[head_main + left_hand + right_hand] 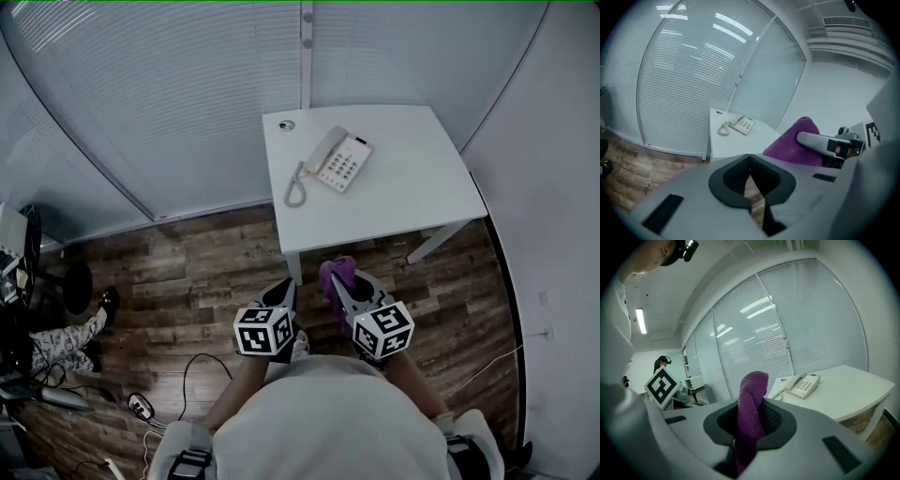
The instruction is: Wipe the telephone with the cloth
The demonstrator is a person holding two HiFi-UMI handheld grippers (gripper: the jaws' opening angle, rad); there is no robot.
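My right hand-held gripper clamps the cloth, ready to wipe the telephone ahead; my left hand-held gripper is closed, empty.

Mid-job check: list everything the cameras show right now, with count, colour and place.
table: one, white, against the blinds
telephone: one, white, on the table, handset in its cradle, coiled cord to its left
grommet: one, grey, table's far left corner
blinds: pale grey, glass wall behind the table
floor: brown wood planks
cables: black, on the floor at lower left
second person: one, legs only, left edge
cloth: one, purple, pinched in the right gripper, sticking up past its jaws
left gripper: grey, shut, empty, short of the table
right gripper: grey, shut on the cloth, beside the left gripper
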